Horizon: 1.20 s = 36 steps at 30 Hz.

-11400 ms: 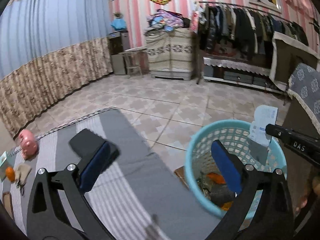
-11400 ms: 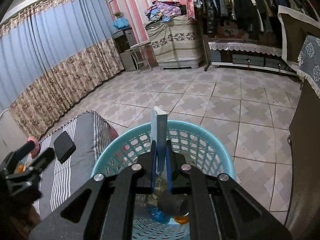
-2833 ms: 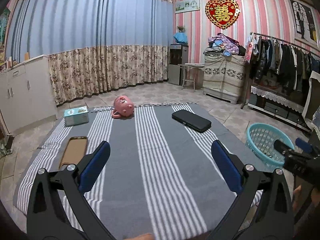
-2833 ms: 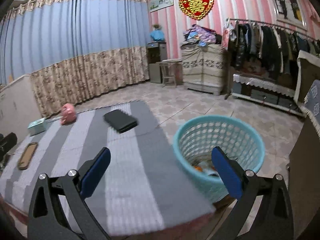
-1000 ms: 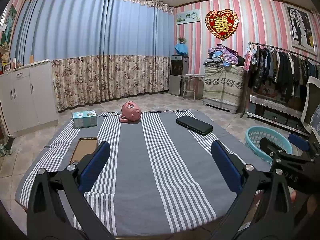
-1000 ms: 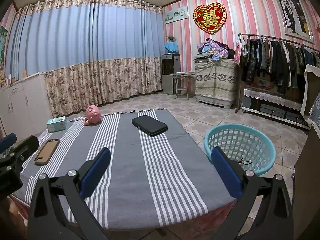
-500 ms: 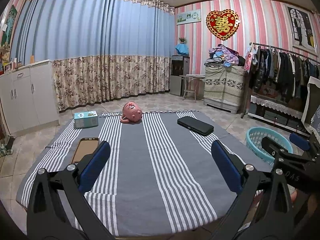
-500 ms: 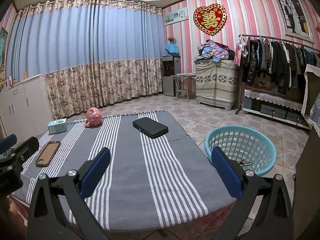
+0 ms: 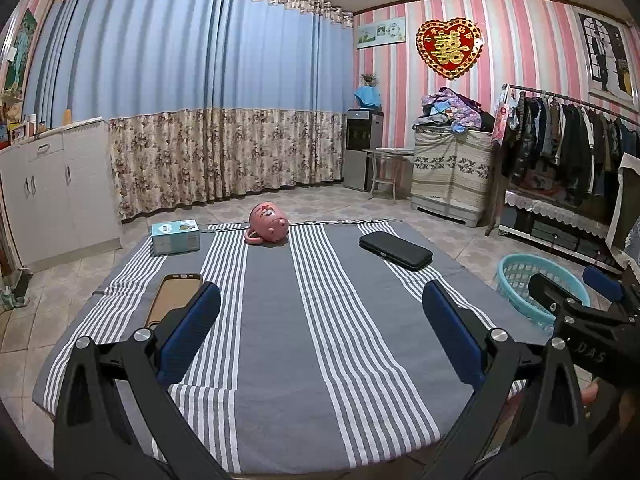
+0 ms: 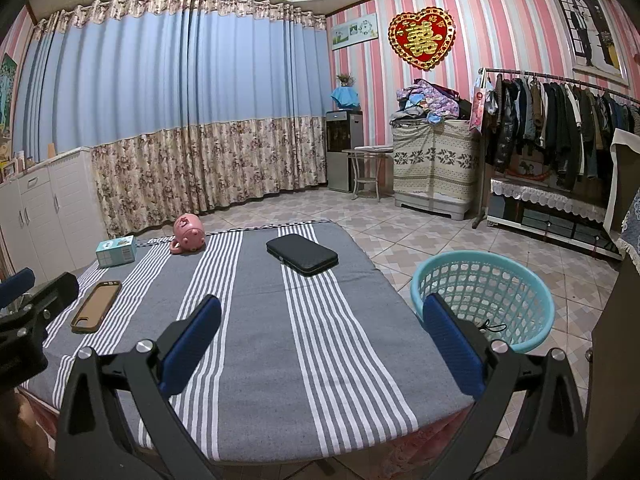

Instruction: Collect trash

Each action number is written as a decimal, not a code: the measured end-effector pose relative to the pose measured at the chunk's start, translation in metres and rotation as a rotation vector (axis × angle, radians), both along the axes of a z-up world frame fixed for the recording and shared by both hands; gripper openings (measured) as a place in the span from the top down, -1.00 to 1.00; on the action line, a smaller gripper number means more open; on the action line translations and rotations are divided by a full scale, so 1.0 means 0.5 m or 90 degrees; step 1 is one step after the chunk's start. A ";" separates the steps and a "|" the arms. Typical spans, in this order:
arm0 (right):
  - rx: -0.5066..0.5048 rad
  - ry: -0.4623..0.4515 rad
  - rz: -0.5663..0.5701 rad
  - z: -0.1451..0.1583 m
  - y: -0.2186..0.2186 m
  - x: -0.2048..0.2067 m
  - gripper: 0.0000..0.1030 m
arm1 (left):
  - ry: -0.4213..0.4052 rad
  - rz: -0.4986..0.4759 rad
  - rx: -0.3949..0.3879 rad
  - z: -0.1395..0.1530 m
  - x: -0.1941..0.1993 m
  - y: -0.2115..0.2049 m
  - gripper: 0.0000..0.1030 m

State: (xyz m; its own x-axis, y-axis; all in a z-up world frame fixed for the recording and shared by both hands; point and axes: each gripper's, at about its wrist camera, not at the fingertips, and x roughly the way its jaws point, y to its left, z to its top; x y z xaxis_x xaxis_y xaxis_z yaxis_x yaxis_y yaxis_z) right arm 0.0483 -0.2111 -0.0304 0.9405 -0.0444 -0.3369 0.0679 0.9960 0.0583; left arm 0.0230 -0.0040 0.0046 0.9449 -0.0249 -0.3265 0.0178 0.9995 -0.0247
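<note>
Seemingly the collecting is at or near its end: both tongs hover released and carry nothing, held back at the near edge of the desk (image 9: pixel 320 360), which wears a grey cloth with white stripes. The left tongs (image 9: pixel 320 336) and the right tongs (image 10: pixel 320 344) each show their blue pads spread wide apart, with no item between them. No loose wrapper, peel or scrap is visible on the cloth, so my judgement is that the trash already lies in the turquoise basket (image 10: pixel 484 300), which stands on the tiled floor just off the desk's right side; its contents cannot be made out from here. Counted, four things sit on the desk: one pink piggy bank (image 9: pixel 269 225) at the far edge, one small teal box (image 9: pixel 175 237) at the far left, one tan phone case (image 10: pixel 96 306) at the near left, and one black zip case (image 10: pixel 302 255) at the far right. None of these reads as rubbish. The next move calls for a last look over the cloth for anything small, and otherwise for keeping the tongs clear.
</note>
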 end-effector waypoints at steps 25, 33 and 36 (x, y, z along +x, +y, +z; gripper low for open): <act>-0.004 0.000 0.005 0.002 0.019 0.009 -0.91 | 0.001 0.004 -0.002 -0.006 0.006 0.017 -0.90; -0.004 0.000 0.005 0.001 0.018 0.008 -0.91 | 0.001 0.005 -0.001 -0.006 0.005 0.012 -0.90; -0.003 0.000 0.005 0.001 0.018 0.008 -0.91 | 0.001 0.005 -0.001 -0.005 0.005 0.013 -0.90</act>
State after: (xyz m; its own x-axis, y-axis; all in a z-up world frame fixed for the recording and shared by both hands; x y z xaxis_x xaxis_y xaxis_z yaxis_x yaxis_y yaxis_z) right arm 0.0524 -0.2019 -0.0299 0.9409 -0.0384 -0.3365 0.0597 0.9968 0.0532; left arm 0.0256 0.0026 0.0019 0.9444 -0.0182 -0.3283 0.0101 0.9996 -0.0266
